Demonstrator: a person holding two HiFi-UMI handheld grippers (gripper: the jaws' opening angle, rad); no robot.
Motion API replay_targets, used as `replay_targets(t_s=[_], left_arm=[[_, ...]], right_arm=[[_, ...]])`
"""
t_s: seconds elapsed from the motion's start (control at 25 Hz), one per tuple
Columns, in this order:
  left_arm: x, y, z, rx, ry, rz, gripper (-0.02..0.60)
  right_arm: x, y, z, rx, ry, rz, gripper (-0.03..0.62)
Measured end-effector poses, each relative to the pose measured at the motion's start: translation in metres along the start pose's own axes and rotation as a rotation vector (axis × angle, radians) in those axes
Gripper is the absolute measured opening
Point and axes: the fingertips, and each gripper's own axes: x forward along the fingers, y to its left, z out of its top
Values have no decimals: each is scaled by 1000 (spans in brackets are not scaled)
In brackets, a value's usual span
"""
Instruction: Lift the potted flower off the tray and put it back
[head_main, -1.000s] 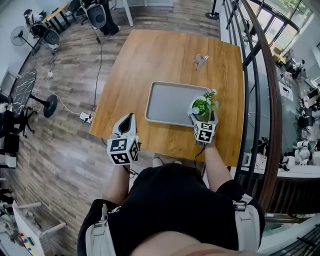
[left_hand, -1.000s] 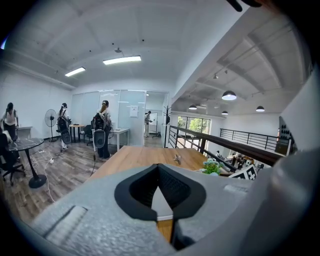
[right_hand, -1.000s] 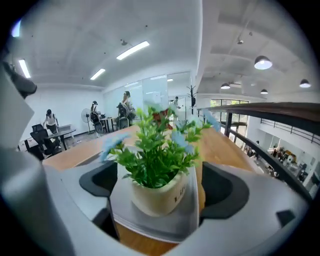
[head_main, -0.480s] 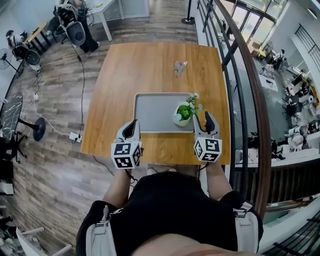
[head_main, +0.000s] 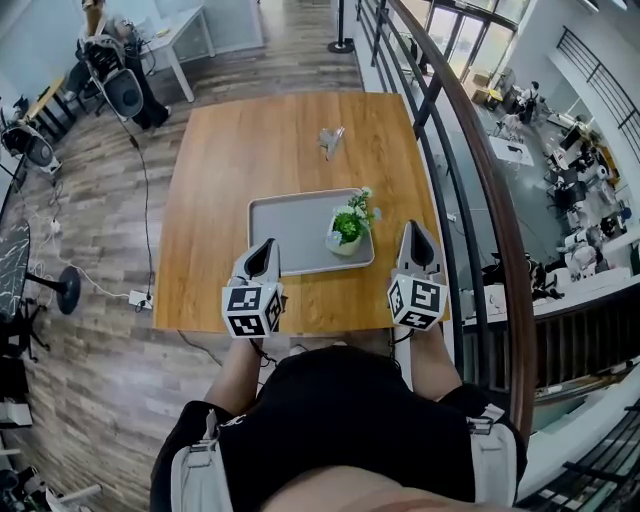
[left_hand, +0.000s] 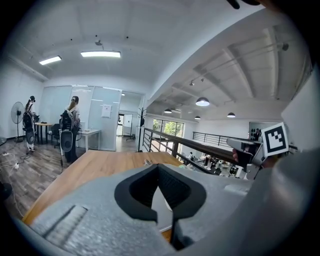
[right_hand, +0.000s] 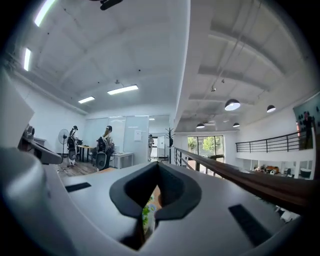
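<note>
You face a wooden table (head_main: 270, 140) standing on a grey-brown plank floor (head_main: 90, 330). On your right, a dark handrail (head_main: 470, 160) runs past the table above a lower level. Ahead are a white desk (head_main: 185, 25), glass partitions (left_hand: 102, 117), a standing fan (left_hand: 17, 107) and lit ceiling panels (left_hand: 100, 53).

Bright, even light; fisheye-warped edges
</note>
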Motion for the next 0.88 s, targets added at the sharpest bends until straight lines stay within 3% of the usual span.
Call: replay_targets(t_s=[0.36, 0.88], left_arm=[[-3, -5, 14, 10, -38, -5, 12], [-3, -11, 12, 12, -29, 9, 12]], right_arm=[[-4, 1, 6, 9, -4, 13, -5], [-3, -3, 2, 30, 7, 43, -5]])
